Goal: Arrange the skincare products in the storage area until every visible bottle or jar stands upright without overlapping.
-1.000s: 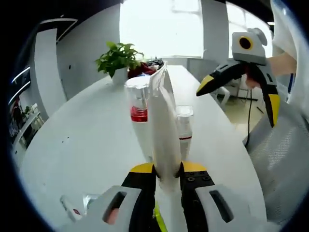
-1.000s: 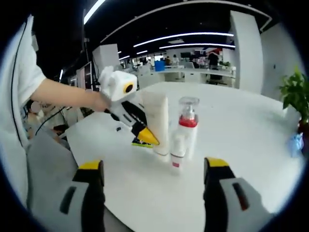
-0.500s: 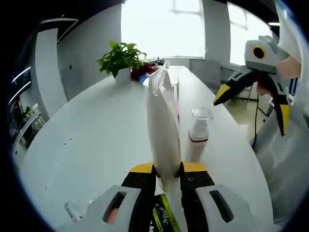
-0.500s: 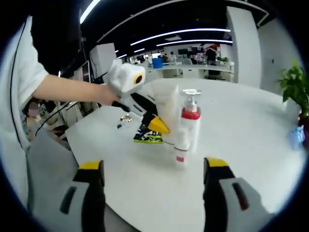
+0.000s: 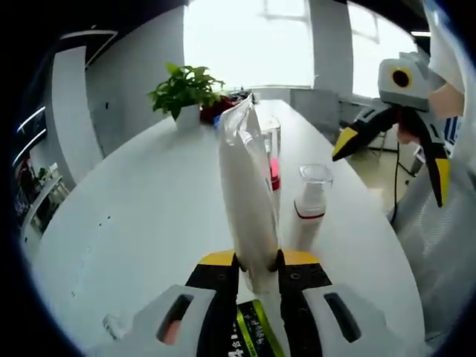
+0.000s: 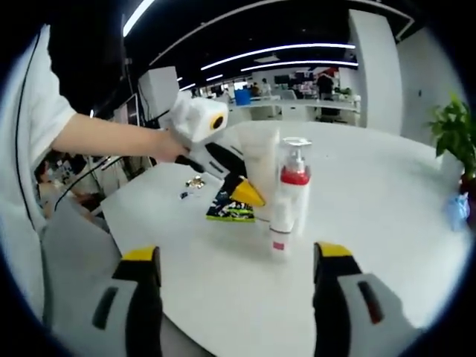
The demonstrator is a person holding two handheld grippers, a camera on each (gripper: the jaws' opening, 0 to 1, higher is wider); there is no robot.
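Between left gripper [image 5: 253, 269] jaws: white tube [image 5: 247, 195], base hidden; right gripper [image 6: 236, 297] jaws wide, empty.

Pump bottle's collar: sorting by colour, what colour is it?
Red collar, clearest in the right gripper view.

A big white table [image 5: 141, 216] stands in an open office. Behind it a bright window [image 5: 245, 41], grey walls and a plant [image 5: 182, 89]. Long ceiling lights [image 6: 290, 50] shine above far desks [image 6: 297, 111].
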